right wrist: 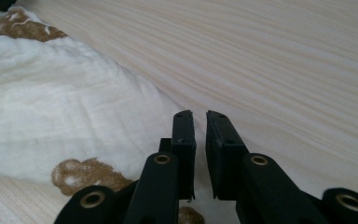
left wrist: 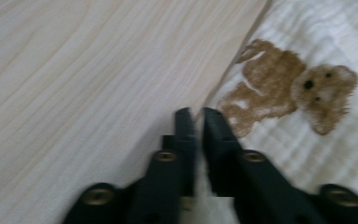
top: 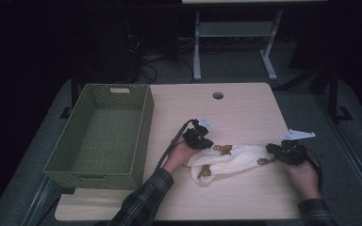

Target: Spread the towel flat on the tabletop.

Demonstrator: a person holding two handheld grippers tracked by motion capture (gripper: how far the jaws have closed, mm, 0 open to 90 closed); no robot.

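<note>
— What's nearest us, on this side of the light wooden tabletop (top: 245,110)?

— The soft cream cloth with brown teddy-bear prints (top: 231,160), lying rumpled between the two hands. The left gripper (top: 201,141) sits at the cloth's left edge, the right gripper (top: 283,151) at its right end.

— Are they holding it?

— Looking along the left gripper's black fingers (left wrist: 186,135), they stand almost together right at the cloth's hem, but I cannot tell whether fabric is caught between them. The right ones (right wrist: 184,135) are also nearly together, just beside the cloth's edge, with nothing visibly pinched.

— How would it handle?

— Light and floppy, I'd judge; it will sag and fold, not slip. Best pinched at an edge or corner, one at each end.

— And beyond the cloth?

— Left of it and farther back, a green woven rectangular basket (top: 143,127).
</note>
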